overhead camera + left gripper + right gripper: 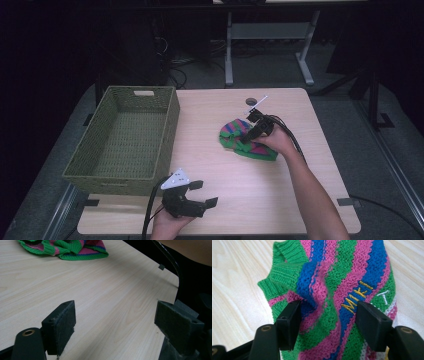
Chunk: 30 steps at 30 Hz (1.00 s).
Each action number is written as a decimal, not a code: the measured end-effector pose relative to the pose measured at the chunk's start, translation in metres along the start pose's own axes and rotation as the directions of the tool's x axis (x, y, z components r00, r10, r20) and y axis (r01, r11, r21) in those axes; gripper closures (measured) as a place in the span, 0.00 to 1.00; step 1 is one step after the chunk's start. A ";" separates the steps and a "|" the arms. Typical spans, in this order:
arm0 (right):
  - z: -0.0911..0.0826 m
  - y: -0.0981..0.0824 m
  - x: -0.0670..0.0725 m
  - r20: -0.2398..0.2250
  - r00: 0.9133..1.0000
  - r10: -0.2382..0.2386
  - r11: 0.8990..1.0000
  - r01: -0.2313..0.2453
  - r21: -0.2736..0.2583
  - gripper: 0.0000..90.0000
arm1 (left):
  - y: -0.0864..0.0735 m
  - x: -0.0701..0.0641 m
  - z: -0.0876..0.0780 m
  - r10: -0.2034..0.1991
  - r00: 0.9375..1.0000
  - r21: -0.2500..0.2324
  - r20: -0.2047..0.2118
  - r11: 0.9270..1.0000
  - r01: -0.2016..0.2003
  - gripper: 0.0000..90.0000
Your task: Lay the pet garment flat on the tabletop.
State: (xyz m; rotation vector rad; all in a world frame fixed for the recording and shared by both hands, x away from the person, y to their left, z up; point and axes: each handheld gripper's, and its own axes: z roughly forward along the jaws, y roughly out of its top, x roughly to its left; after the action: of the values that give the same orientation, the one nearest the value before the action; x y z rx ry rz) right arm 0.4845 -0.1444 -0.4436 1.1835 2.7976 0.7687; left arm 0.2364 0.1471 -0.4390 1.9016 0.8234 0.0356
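Pale wooden table [240, 180]: right gripper [327, 312] jaws straddle bunched striped knit sweater [337, 277], not yet clamped; left gripper [115, 322] gapes empty.

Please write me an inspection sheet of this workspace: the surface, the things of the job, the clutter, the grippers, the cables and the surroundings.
Surface: light wooden table, bare around the work.
Job's things: striped knitted garment in green, pink and blue, bunched right of centre; yellow letters are stitched on it.
Green woven basket at the table's left, nothing inside.
Clutter: a small white stick-like thing near the far edge; I cannot tell what it is.
Grippers: left gripper open above bare wood at the near edge; right gripper down on the garment, jaws apart around a raised fold, pads not clearly pressing.
Cables: black cable along the right forearm.
Surroundings: dark floor, grey table legs behind.
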 end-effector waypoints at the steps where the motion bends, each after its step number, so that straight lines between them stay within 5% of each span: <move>1: 0.001 0.000 0.001 0.013 1.000 -0.009 1.000 0.009 0.002 0.43 | 0.000 0.000 0.000 0.000 1.000 0.000 0.000 1.000 0.000 0.19; 11: 0.003 -0.002 0.013 0.118 0.992 -0.040 0.999 0.040 0.003 0.60 | 0.000 -0.002 0.001 0.004 1.000 0.003 0.001 1.000 -0.004 0.19; 23: 0.004 0.000 0.019 0.151 0.987 -0.049 0.999 0.044 0.031 0.84 | 0.000 -0.003 0.003 0.006 1.000 0.009 -0.001 1.000 -0.006 0.19; 30: 0.003 -0.001 0.019 0.148 0.988 -0.036 0.999 0.033 0.019 0.89 | 0.000 -0.002 0.001 0.005 1.000 0.005 -0.004 1.000 -0.005 0.19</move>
State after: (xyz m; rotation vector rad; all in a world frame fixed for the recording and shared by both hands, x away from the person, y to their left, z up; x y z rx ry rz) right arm 0.4709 -0.1308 -0.4432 1.1407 2.7012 0.6282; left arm 0.2352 0.1445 -0.4388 1.9090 0.8227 0.0403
